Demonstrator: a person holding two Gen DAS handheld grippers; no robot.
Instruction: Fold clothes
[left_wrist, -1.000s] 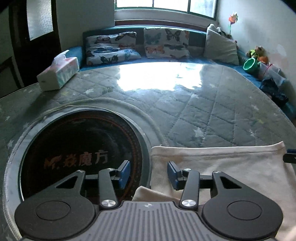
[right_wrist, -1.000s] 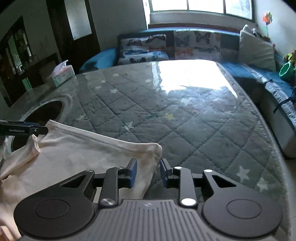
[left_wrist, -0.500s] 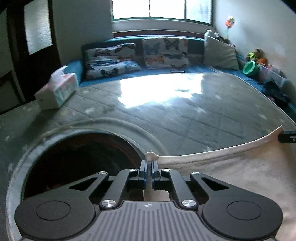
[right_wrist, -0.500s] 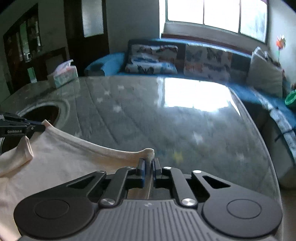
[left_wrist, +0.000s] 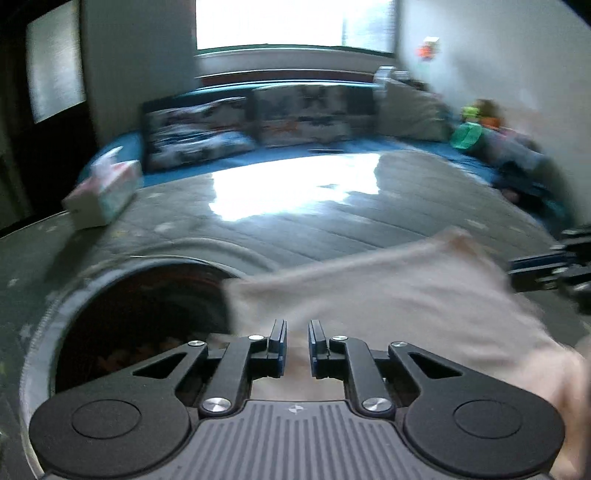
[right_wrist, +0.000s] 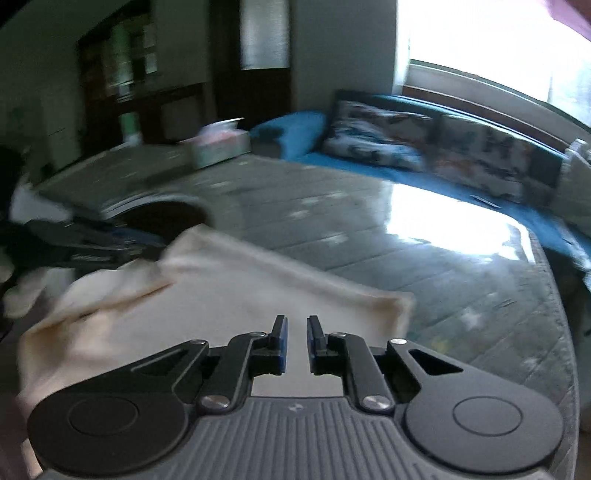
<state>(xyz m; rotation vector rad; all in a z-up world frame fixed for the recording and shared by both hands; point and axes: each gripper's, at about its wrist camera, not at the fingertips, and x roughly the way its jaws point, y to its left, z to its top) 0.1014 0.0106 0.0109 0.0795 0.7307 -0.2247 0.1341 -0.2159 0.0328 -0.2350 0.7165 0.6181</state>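
A cream garment (left_wrist: 388, 291) lies on the quilted grey table cover (left_wrist: 332, 225), its far hem running from the round hole towards the right. My left gripper (left_wrist: 297, 341) hovers over its near left part, open with a narrow gap and nothing pinched. In the right wrist view the same garment (right_wrist: 258, 291) shows a folded corner at the right and bunched fabric at the left. Above its near edge my right gripper (right_wrist: 295, 339) is also open and holds nothing. Each gripper appears blurred at the edge of the other's view.
A dark round opening (left_wrist: 147, 314) is cut into the table at the left. A tissue box (left_wrist: 103, 195) stands at the far left. Beyond the table runs a blue sofa with butterfly cushions (left_wrist: 258, 122), with toys (left_wrist: 467, 134) at its right end. Both views are motion-blurred.
Half a second ago both grippers were shut on the garment's hem and holding it up. Now both have opened, and the garment's hem lies ahead of the fingers.
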